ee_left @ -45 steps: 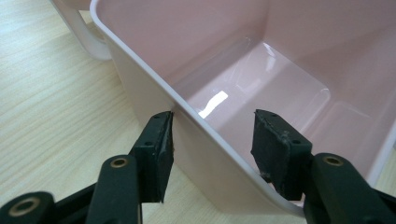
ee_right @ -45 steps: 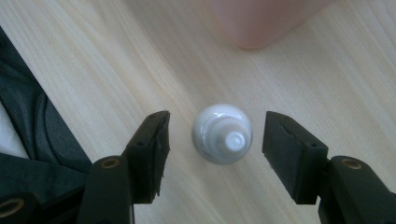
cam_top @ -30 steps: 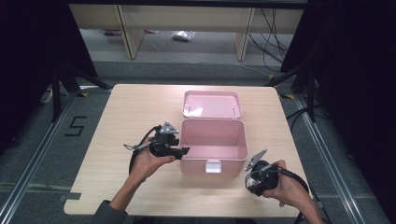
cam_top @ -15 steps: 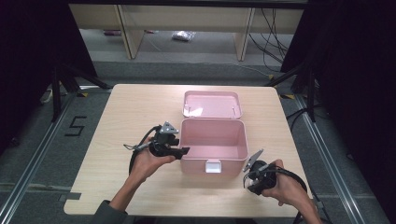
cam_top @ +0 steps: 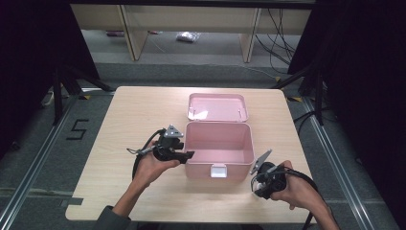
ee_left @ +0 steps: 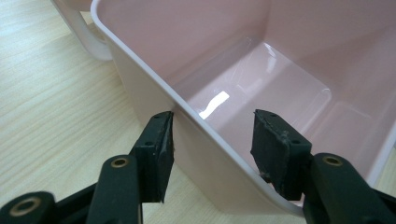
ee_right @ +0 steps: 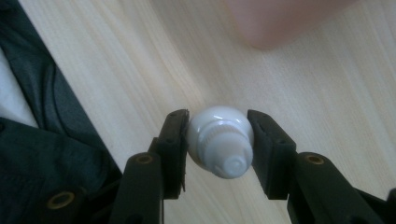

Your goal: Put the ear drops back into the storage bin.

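A small white bottle [ee_right: 220, 147], round-bodied with a ribbed cap pointing toward the camera, sits clamped between the two black jaws of the right gripper [ee_right: 218, 144] in the right gripper view, both pads pressed against its sides. Below it lies the pale wooden counter [ee_right: 303, 88], and a blurred pink corner of the box [ee_right: 275, 21] shows at the top edge. In the high view the right gripper [cam_top: 262, 178] is held above the counter's near right part, just off the front right corner of the pink box [cam_top: 219, 148], with the person's right hand [cam_top: 292, 189] wrapped around it; the bottle is too small to make out there.

The box stands near the middle of the counter [cam_top: 119, 124], open, its lid [cam_top: 218, 107] laid back flat behind it and a white latch [cam_top: 218, 170] on its front wall. Its inside shows bare, glossy pink.

The left gripper [ee_left: 212, 149] has its jaws spread wide astride the box's left wall [ee_left: 196, 140]: one pad outside over the wood, the other inside the cavity, neither clearly pressing on the plastic. In the high view the left gripper [cam_top: 184, 154] meets the box at its left rim, held by the left hand [cam_top: 152, 165], a cable looping off it.

Beyond the counter, grey floor [cam_top: 201, 72] and the legs of wooden furniture show.
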The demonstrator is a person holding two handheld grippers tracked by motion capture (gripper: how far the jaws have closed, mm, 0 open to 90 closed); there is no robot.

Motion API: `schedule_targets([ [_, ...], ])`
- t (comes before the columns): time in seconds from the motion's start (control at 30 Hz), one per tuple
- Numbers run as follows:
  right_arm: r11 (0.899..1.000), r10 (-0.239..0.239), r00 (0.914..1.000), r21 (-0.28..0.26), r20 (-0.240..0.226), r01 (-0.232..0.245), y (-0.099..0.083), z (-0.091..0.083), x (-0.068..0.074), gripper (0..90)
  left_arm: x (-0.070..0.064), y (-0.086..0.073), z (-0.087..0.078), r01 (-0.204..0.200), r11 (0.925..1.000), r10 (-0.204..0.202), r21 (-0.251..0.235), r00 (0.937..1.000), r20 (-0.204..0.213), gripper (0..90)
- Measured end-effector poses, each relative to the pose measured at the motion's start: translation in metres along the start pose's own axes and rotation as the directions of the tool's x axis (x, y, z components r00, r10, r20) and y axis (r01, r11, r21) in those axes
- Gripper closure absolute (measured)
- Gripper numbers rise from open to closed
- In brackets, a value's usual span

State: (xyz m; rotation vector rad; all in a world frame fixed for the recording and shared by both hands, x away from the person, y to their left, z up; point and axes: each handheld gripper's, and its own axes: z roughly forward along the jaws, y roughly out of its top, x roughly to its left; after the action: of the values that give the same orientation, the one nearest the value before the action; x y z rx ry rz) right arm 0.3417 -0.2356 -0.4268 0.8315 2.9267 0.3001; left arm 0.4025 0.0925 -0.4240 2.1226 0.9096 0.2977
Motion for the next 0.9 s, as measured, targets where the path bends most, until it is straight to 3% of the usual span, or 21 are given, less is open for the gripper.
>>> schedule_targets([
  [0.47,0.998,-0.021,0.9991,-0.066,-0.037,0.019,-0.006,-0.040,-0.003,60.2,0.000,0.000,0.000,0.002,1.0000,-0.002,0.001,1.0000,-0.002,48.2],
  [0.9,0.991,-0.046,0.9980,-0.124,-0.043,0.040,0.003,-0.073,-0.006,60.3,0.000,0.001,-0.001,-0.008,0.9999,0.008,0.009,1.0000,0.003,48.3],
])
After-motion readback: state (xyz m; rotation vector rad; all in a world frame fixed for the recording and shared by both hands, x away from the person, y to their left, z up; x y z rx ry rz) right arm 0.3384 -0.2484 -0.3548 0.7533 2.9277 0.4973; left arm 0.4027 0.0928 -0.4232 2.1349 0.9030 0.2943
